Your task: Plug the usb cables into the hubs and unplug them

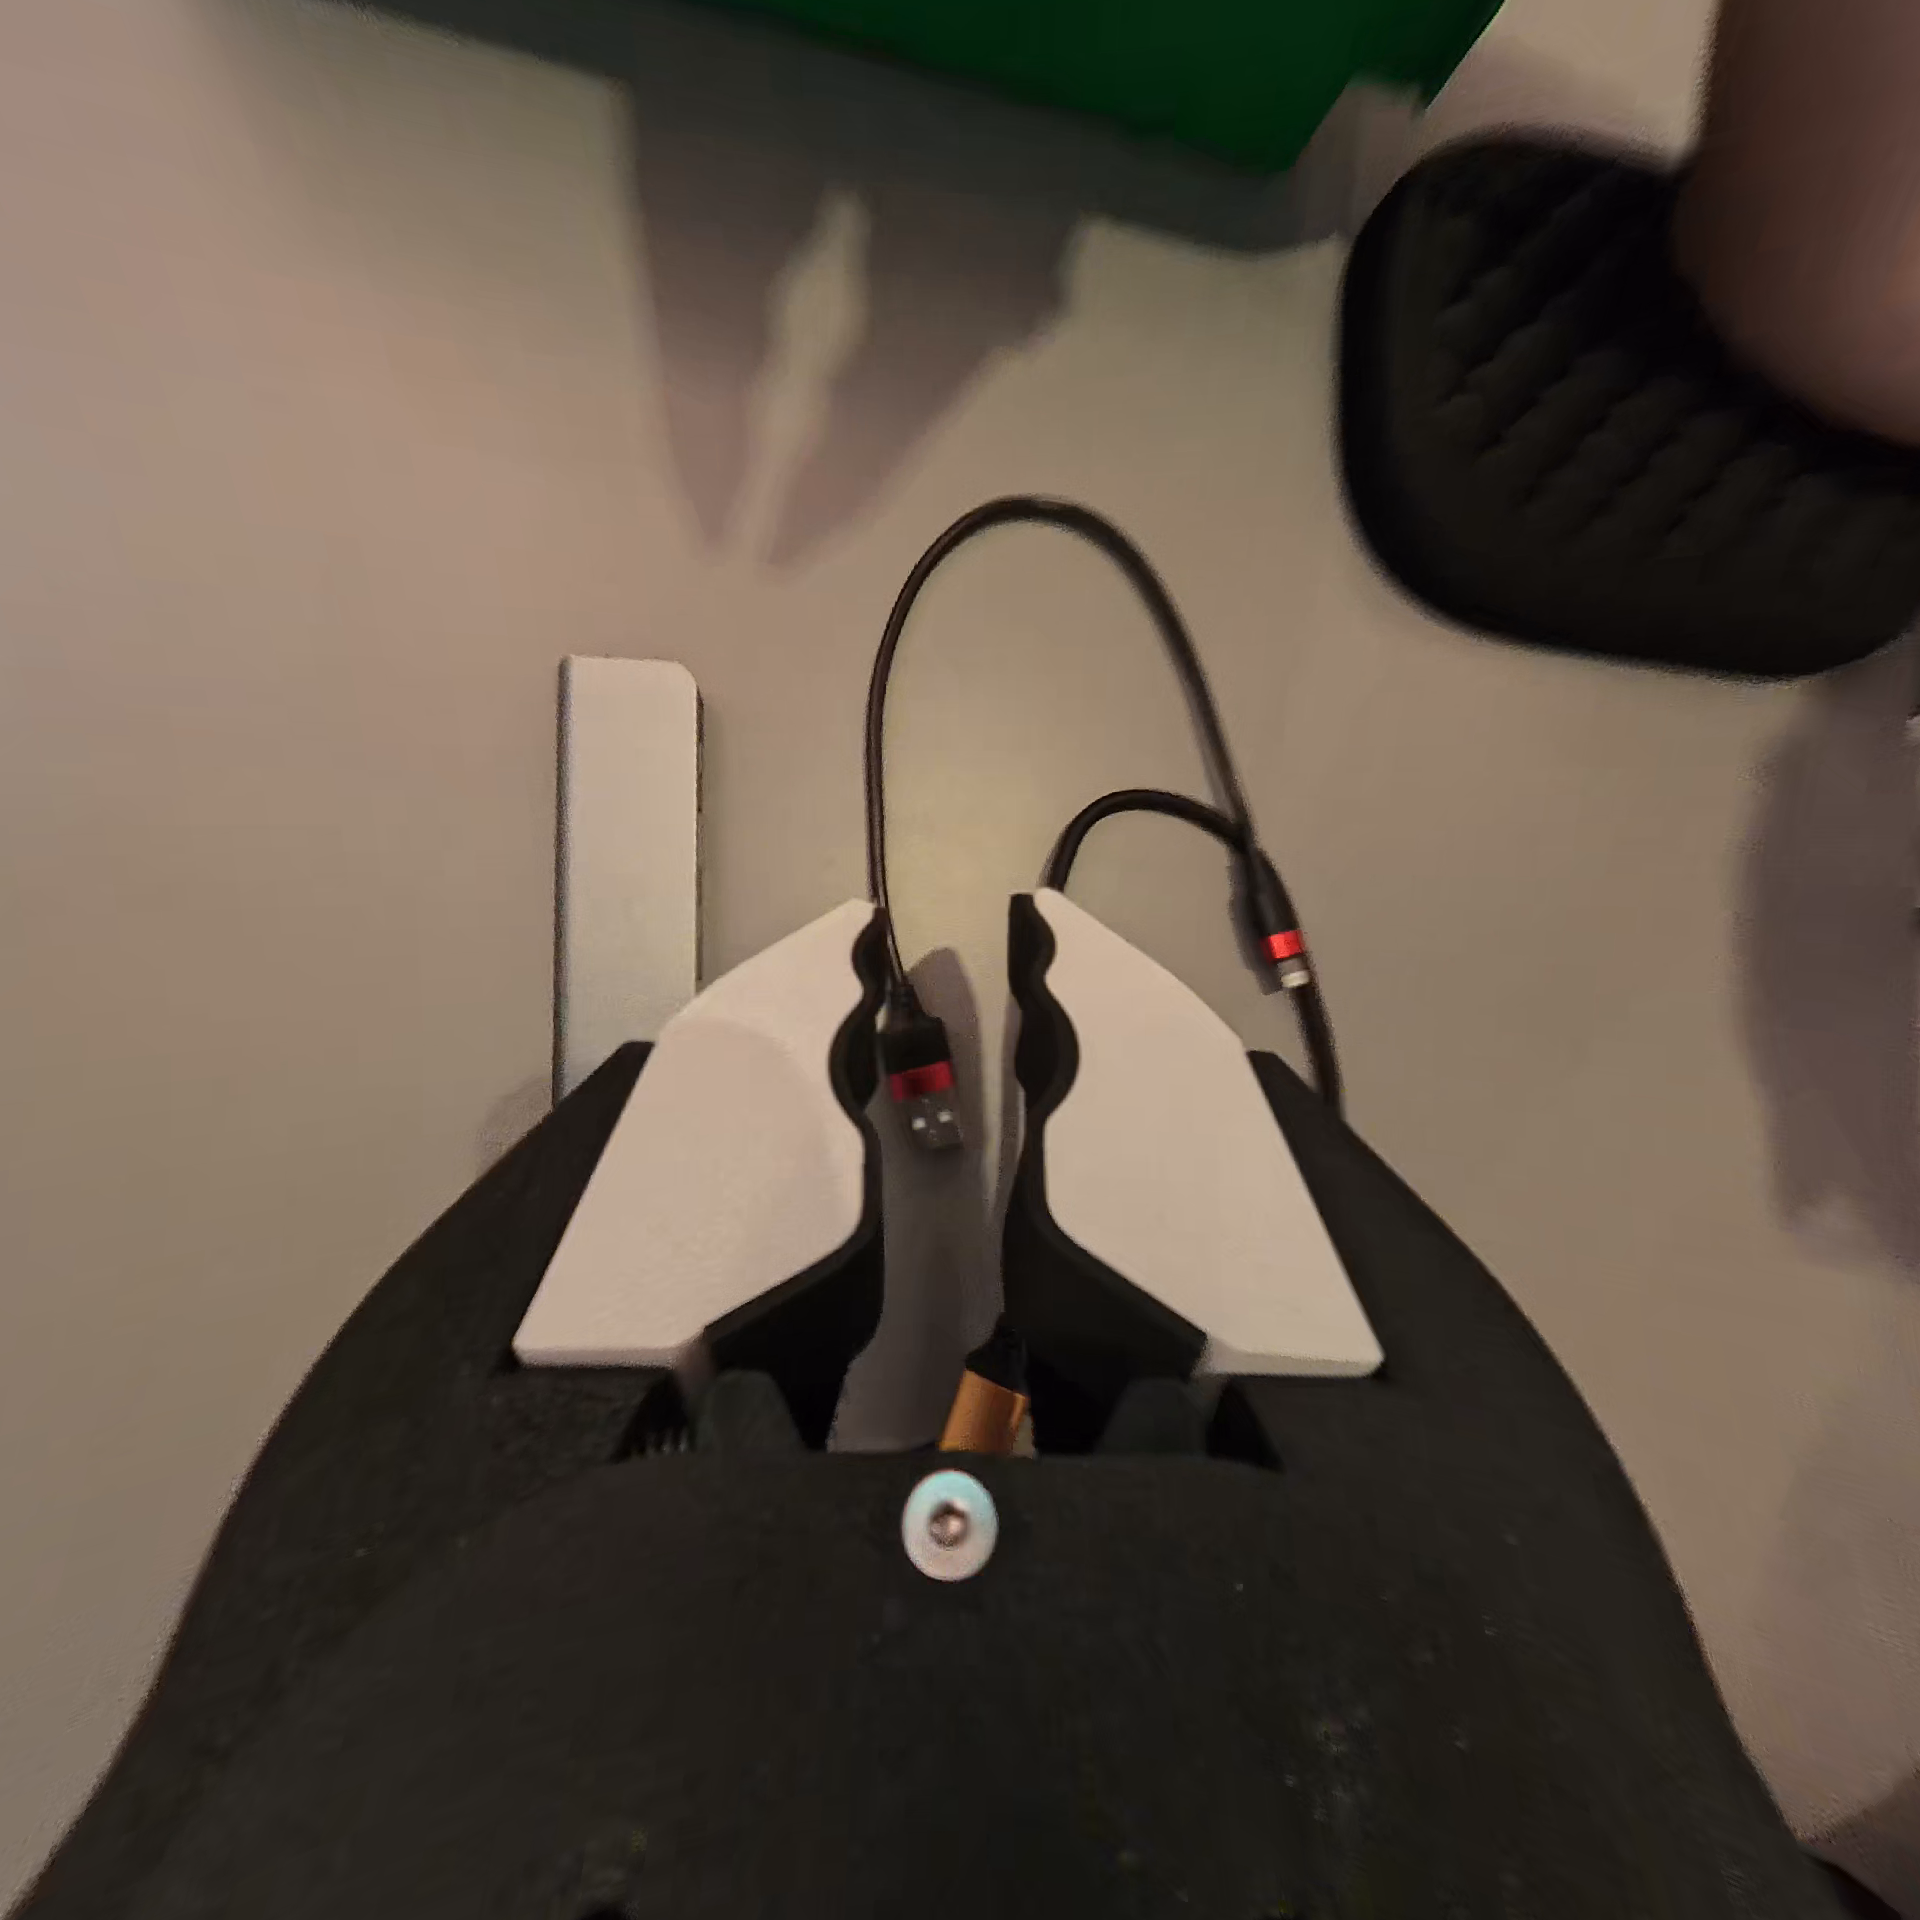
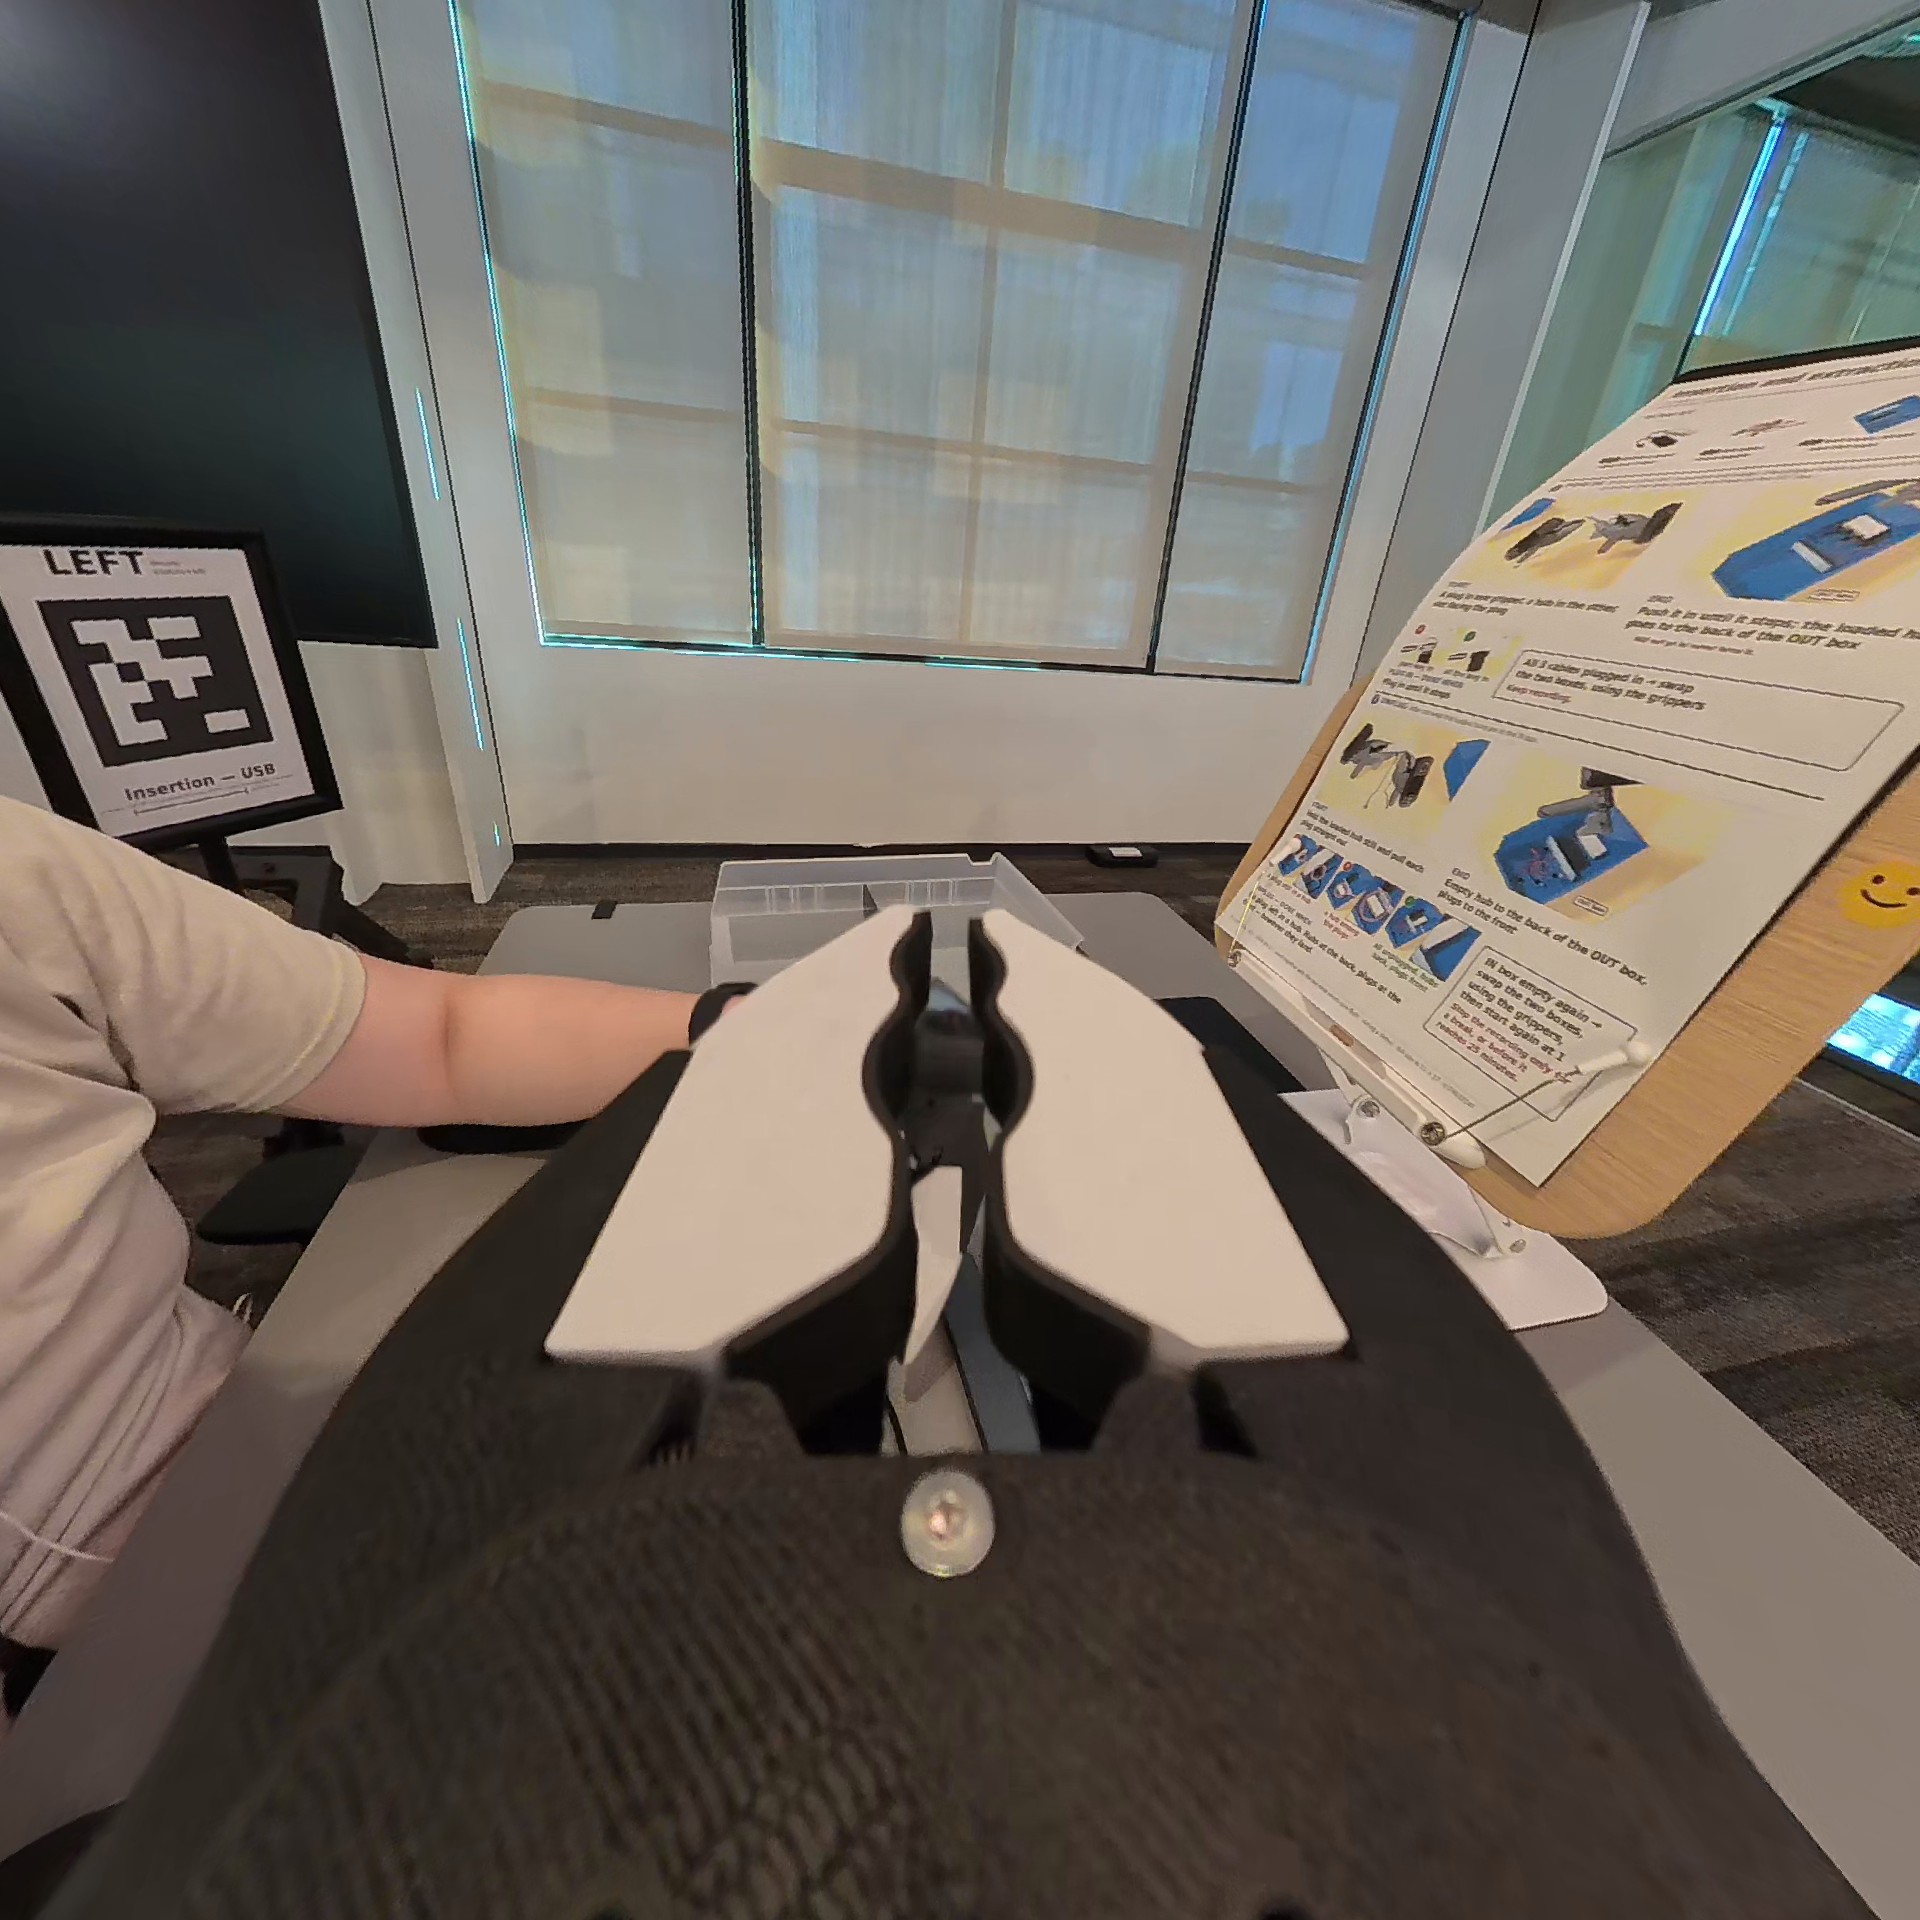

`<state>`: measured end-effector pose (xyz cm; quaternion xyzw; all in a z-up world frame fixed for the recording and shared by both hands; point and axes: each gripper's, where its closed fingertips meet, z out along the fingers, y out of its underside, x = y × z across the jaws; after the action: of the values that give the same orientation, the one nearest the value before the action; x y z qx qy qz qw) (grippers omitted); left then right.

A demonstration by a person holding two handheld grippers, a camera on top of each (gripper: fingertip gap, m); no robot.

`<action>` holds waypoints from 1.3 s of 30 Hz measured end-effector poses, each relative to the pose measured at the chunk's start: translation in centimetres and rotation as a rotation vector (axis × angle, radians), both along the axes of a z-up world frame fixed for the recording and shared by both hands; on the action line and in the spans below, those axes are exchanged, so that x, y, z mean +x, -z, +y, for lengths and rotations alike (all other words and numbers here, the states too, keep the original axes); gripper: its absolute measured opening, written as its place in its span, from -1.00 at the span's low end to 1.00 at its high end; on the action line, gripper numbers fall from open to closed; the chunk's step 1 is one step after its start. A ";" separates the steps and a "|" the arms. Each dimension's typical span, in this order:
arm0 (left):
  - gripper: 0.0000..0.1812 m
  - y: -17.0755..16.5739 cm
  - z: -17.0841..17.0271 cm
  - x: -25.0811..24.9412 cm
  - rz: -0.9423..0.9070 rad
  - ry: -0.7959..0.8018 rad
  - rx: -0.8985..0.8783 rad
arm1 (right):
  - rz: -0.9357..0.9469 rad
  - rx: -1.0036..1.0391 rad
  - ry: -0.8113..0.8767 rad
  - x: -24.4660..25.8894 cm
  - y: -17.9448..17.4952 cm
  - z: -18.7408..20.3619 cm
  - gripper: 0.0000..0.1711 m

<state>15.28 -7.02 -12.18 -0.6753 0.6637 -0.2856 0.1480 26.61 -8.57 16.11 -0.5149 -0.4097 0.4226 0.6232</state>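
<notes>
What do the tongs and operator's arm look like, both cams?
Both tongs, left and right, match: white wedge fingers with wavy black inner pads, on a black textured body carrying one silver screw. The operator's arm has a short beige sleeve and something black at the wrist.

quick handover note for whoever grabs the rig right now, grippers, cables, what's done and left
Left hand-held gripper: open, low over the table, straddling the red-banded USB-A plug; not gripping it.
Right hand-held gripper: raised, jaws nearly closed, holding nothing that I can make out.
The black cable loops on the table; its small plug lies to the right. The white hub lies to the left, nothing plugged in. A gold connector sits near the gripper base.
Left: grip the plug, insert it, unplug.
</notes>
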 end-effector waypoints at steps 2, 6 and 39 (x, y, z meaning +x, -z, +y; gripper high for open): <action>-0.73 -2.0 -0.3 -0.1 -0.100 -0.013 -0.105 | -0.012 -0.001 0.003 -0.3 0.1 0.1 -0.91; -0.71 -4.0 1.7 -1.2 -0.203 -0.107 -0.138 | -0.037 -0.001 0.019 -0.7 0.3 0.3 -0.90; -0.71 3.9 0.7 -2.4 0.250 -0.025 0.193 | -0.200 0.056 0.056 -3.1 2.2 0.5 -0.84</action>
<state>12.90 -6.27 -16.10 -0.6966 0.6927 -0.1323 0.1321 23.52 -8.10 13.92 -0.5481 -0.4669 0.3402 0.6049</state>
